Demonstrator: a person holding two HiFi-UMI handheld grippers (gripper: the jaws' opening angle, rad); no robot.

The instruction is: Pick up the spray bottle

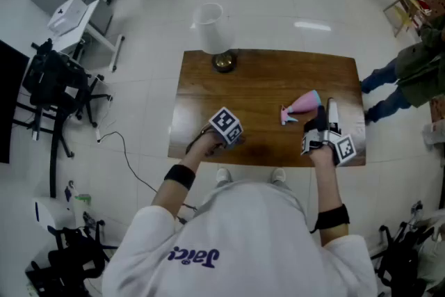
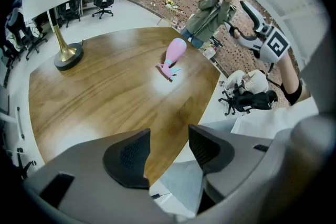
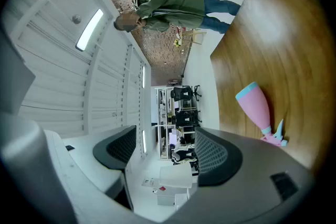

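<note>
My left gripper (image 2: 167, 150) tilts down over the wooden table's (image 1: 264, 90) near edge, jaws apart and empty, the pink spray bottle (image 1: 304, 105) lies on its side toward the table's right, and just right of it my right gripper (image 3: 160, 153) gapes wide, holding nothing.

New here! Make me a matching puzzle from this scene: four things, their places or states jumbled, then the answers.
1 pink plastic spray bottle
2 lamp with white shade and brass base
3 person in green jacket
4 left gripper

A standing on the floor
B lying on its side on the brown wooden table
C upright at the table's far edge
D jaws apart, empty

Pairs: 1-B; 2-C; 3-A; 4-D
</note>
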